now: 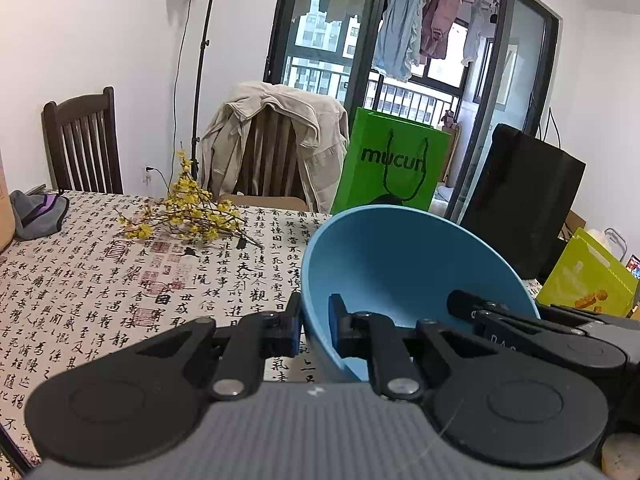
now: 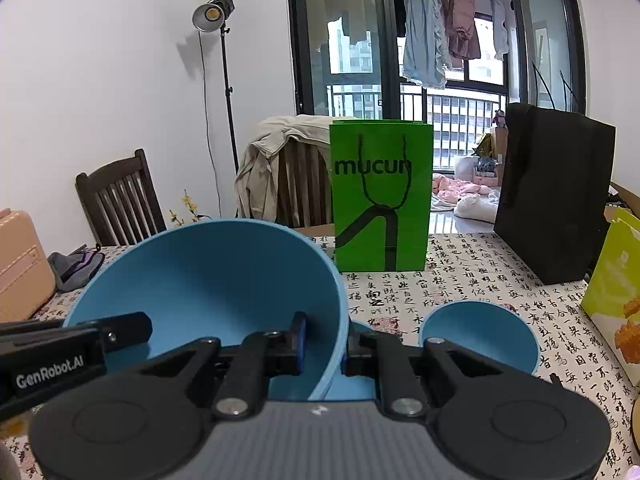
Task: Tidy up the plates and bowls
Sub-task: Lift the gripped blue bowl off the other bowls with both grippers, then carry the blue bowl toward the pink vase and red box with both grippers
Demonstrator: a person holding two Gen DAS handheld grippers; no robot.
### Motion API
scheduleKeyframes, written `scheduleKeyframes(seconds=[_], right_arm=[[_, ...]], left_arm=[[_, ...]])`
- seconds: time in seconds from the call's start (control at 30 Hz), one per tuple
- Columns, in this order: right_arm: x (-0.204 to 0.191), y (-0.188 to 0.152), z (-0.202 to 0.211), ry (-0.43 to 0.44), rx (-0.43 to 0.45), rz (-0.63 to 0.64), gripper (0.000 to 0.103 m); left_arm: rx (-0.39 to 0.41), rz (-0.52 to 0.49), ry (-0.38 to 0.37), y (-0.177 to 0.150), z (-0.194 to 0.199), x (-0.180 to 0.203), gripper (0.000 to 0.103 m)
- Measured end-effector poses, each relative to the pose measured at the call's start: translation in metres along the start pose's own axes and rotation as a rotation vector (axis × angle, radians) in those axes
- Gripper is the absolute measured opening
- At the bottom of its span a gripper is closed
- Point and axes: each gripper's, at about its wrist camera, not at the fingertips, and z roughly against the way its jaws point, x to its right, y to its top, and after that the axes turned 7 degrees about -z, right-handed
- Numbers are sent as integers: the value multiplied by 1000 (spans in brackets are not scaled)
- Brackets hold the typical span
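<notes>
A large blue bowl [image 1: 400, 264] hangs tilted above the calligraphy-print tablecloth [image 1: 120, 280], held from both sides. My left gripper [image 1: 316, 320] is shut on its left rim, one finger inside and one outside. In the right wrist view the same bowl [image 2: 224, 280] fills the left half, and my right gripper [image 2: 326, 340] is shut on its right rim. Each gripper shows in the other's view: the right one [image 1: 496, 312], the left one [image 2: 120, 332]. A smaller blue bowl [image 2: 480, 332] stands on the table to the right. Another blue piece [image 2: 360, 388] lies partly hidden under the large bowl.
A green paper bag [image 2: 382, 196] and a black bag [image 2: 556, 196] stand at the table's far side, with a yellow-green bag [image 2: 612, 280] at the right edge. Yellow flower branches [image 1: 188, 212], a grey pouch [image 1: 36, 216] and a pink case [image 2: 20, 268] lie to the left. Chairs stand behind.
</notes>
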Motion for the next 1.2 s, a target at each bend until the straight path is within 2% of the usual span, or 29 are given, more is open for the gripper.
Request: scheduleKeyframes(seconds=[1.2], right_arm=[[-86, -30, -8, 63, -38, 70, 16]], left_arm=[[14, 90, 31, -22, 24, -92, 14]])
